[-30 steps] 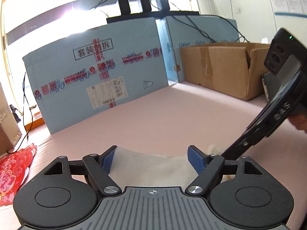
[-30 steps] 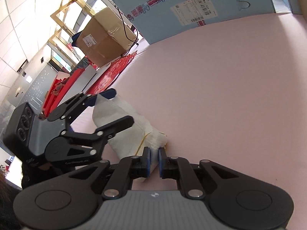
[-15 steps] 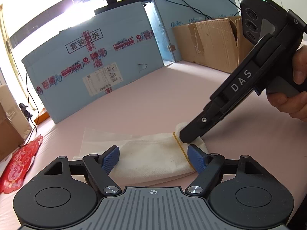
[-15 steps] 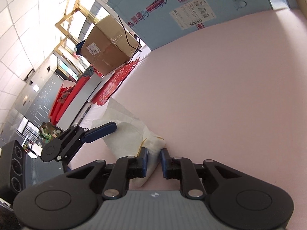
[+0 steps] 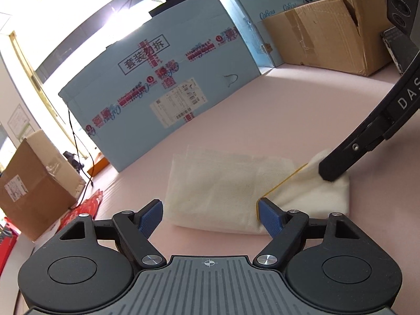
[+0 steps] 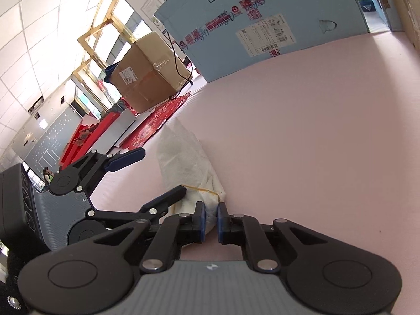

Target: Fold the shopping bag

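Observation:
A cream shopping bag [image 5: 223, 183] lies folded into a flat oblong on the pink table [image 5: 288, 110], with a thin yellow strap [image 5: 286, 178] across its right end. My left gripper [image 5: 208, 207] stands open at the bag's near edge, its right pad against the cloth by the strap and its left pad clear of the bag. In the right wrist view the bag [image 6: 183, 162] stretches away from my right gripper [image 6: 210, 210]. Its jaws are closing on the bag's bunched end, with cloth between the pads. The left gripper [image 6: 162, 170] straddles the bag's side.
A large blue carton [image 5: 162, 86] stands across the back of the table, with an open brown cardboard box [image 5: 328, 34] at the back right. Off the left edge sit another brown box [image 5: 29, 191] and red printed items [image 5: 84, 210].
The left gripper has tipped downward and rolled, so the whole folded bag now shows ahead of it. The right gripper's jaws parted slightly, then narrowed again on the bag's end.

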A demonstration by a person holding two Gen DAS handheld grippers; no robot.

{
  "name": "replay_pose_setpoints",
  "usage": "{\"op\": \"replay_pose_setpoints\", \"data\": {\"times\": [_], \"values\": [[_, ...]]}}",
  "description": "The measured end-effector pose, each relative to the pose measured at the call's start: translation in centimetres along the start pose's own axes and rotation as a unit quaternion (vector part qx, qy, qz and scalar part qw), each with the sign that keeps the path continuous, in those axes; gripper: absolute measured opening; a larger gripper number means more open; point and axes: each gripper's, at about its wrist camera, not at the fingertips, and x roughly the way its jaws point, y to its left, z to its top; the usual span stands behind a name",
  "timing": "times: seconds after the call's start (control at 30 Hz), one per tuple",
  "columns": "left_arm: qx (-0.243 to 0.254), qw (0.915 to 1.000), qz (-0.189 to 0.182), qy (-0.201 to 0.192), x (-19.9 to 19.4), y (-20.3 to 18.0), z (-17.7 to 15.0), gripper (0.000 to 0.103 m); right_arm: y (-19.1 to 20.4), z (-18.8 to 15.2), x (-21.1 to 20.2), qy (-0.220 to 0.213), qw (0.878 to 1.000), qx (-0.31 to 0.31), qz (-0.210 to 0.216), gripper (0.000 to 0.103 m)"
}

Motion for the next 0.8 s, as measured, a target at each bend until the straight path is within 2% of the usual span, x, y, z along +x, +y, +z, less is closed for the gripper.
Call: {"op": "replay_pose_setpoints", "data": {"times": [0.2,0.3,0.43,0.53,0.6,0.73,0.77,0.8], "values": [[0.018,0.9996,0.021,0.004,0.8,1.5,-1.3,0.082,1.5,-0.3,0.3,0.001,0.998,-0.062,-0.028,0.009],[0.013,0.9993,-0.002,-0.035,0.6,1.9,0.0,0.082,2.8,-0.9,0.3,-0.001,0.992,-0.119,-0.051,0.010],[0.021,0.9952,-0.053,-0.079,-0.1,2.5,2.3,0.082,5.9,-2.6,0.7,-0.006,0.961,-0.255,-0.103,0.010],[0.026,0.9930,-0.083,-0.080,0.0,3.2,3.5,0.082,7.5,-3.9,0.9,-0.009,0.935,-0.329,-0.131,0.010],[0.022,0.9934,-0.089,-0.069,0.7,3.7,4.0,0.084,8.4,-4.8,0.9,-0.010,0.915,-0.375,-0.148,0.010],[-0.038,0.9889,-0.143,-0.006,4.7,6.8,2.8,0.091,9.5,-6.1,1.1,-0.009,0.882,-0.440,-0.168,0.010],[-0.048,0.9821,-0.182,0.011,5.6,7.6,1.9,0.091,9.4,-6.1,1.0,-0.008,0.883,-0.439,-0.166,0.010],[-0.064,0.9719,-0.226,0.017,6.2,8.6,0.9,0.091,9.3,-5.9,0.9,-0.007,0.887,-0.433,-0.162,0.010]]}}
